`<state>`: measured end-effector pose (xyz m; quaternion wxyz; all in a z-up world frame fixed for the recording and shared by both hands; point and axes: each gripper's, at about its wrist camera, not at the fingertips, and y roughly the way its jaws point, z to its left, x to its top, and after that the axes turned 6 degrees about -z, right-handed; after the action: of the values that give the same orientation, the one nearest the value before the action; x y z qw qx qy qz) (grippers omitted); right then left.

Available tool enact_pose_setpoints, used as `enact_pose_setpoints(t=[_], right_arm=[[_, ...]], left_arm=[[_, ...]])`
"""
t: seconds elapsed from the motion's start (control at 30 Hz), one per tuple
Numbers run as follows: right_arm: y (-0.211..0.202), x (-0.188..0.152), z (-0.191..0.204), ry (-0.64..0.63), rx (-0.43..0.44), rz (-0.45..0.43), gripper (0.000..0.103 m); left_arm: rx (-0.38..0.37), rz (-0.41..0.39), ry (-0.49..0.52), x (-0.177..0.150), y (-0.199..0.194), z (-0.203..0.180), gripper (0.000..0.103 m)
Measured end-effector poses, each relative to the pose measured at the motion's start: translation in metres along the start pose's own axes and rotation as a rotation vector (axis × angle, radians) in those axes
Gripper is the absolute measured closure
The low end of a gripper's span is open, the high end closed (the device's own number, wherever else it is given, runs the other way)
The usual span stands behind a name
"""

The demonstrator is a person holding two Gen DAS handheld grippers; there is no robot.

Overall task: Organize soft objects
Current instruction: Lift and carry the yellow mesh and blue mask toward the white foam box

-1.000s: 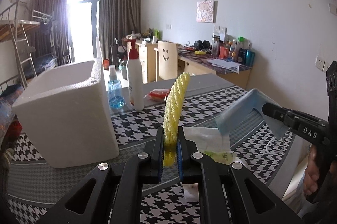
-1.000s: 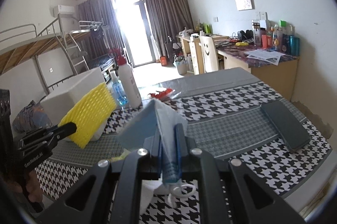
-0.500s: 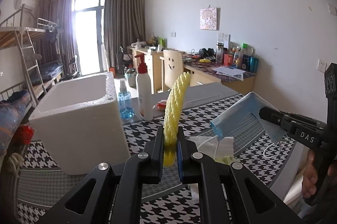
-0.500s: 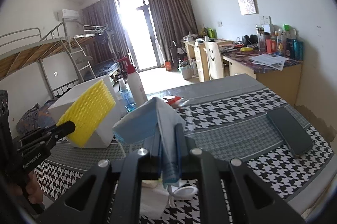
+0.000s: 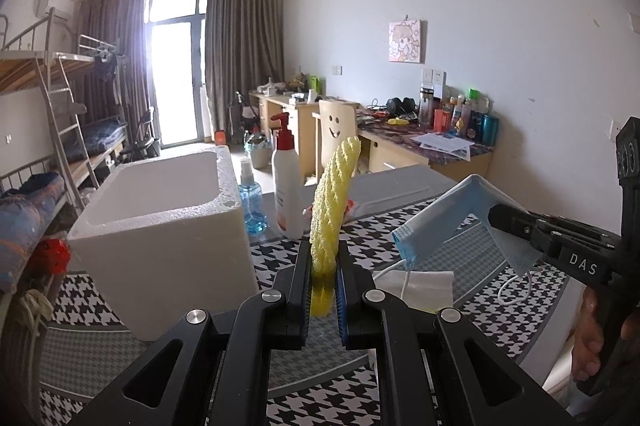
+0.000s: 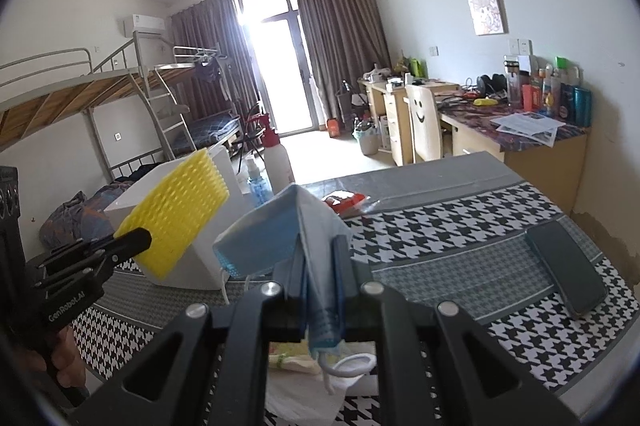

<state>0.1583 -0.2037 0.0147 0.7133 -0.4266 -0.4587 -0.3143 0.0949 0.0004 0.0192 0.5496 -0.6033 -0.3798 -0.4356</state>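
Note:
My left gripper (image 5: 323,272) is shut on a yellow foam net sleeve (image 5: 332,202), held upright above the table; it also shows in the right wrist view (image 6: 180,214). My right gripper (image 6: 318,266) is shut on a blue face mask (image 6: 280,226), its ear loops hanging below; the mask also shows in the left wrist view (image 5: 452,218). An open white foam box (image 5: 160,226) stands on the table to the left, below and beyond the sleeve.
A white pump bottle (image 5: 286,194) and a blue spray bottle (image 5: 251,202) stand behind the box. A red packet (image 6: 344,200) lies farther back. A phone (image 6: 568,270) lies at the right. White tissue (image 5: 416,286) lies under the grippers on the houndstooth table (image 6: 460,226).
Both grippers have risen above the table with their objects. The foam box now sits lower in view and its open top shows.

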Motion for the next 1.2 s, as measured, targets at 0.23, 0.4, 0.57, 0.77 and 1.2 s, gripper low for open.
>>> enact_pose_setpoints(t=[0.23, 0.4, 0.57, 0.77, 1.2], right_arm=[[0.001, 0.004, 0.007, -0.009, 0.018, -0.013, 0.089], [0.004, 0.010, 0.010, -0.011, 0.020, -0.018, 0.089], [0.005, 0.015, 0.014, -0.014, 0.023, -0.023, 0.089], [0.006, 0.023, 0.018, -0.022, 0.024, -0.030, 0.089], [0.009, 0.044, 0.029, -0.048, 0.012, -0.062, 0.089]], left_arm=[[0.011, -0.011, -0.005, 0.008, 0.002, 0.007, 0.092], [0.018, -0.019, -0.007, 0.013, 0.003, 0.010, 0.092], [0.022, -0.020, -0.009, 0.016, 0.005, 0.010, 0.092], [0.025, -0.022, -0.013, 0.022, 0.008, 0.012, 0.092], [0.062, -0.051, -0.006, 0.040, 0.009, 0.022, 0.092]])
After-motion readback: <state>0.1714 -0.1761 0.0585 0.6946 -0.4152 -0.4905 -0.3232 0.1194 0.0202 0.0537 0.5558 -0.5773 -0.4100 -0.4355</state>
